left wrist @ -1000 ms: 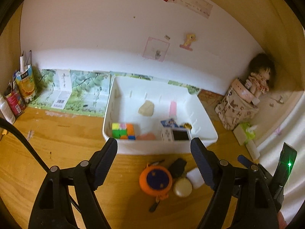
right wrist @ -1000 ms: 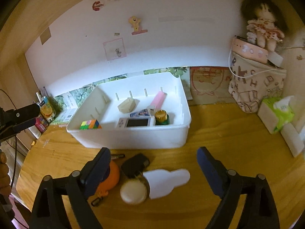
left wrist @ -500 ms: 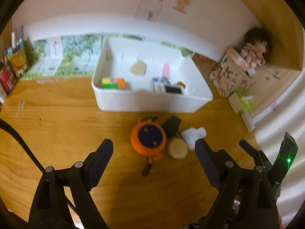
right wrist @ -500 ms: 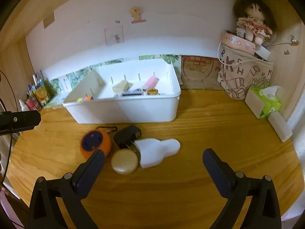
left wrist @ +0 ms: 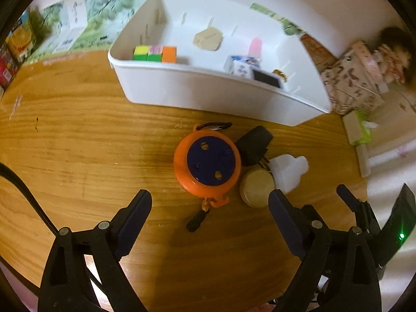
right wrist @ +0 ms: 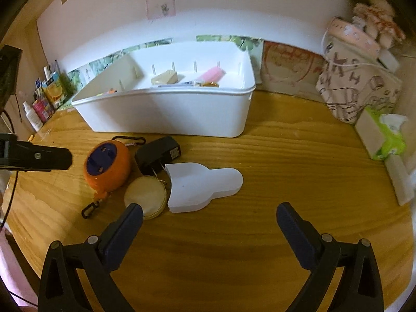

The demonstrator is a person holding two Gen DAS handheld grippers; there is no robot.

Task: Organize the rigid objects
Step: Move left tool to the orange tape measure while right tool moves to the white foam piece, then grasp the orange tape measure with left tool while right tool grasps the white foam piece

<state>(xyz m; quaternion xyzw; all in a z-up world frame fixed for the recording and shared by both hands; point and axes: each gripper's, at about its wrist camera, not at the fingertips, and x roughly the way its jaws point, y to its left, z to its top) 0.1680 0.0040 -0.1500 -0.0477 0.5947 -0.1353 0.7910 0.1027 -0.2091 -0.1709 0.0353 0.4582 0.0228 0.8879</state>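
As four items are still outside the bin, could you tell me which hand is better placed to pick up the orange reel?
Probably the left. The left tongs are open, directly before the orange reel. The right tongs are open too, but face the white scoop-shaped piece, with the reel off to their left.

You have a big bin (right wrist: 166, 114) sitting on the table (right wrist: 234, 247), near the back wall. Just in front of the bin lie four things, close together. The round reel (right wrist: 108, 166) is on the left of the group. The plug block (right wrist: 158, 153) is beside it, nearest the bin. The little round case (right wrist: 145, 197) is farthest from the bin. The flat scoop (right wrist: 202, 187) is on the right. Inside the bin, a cube (left wrist: 155, 53) sits at the left end.
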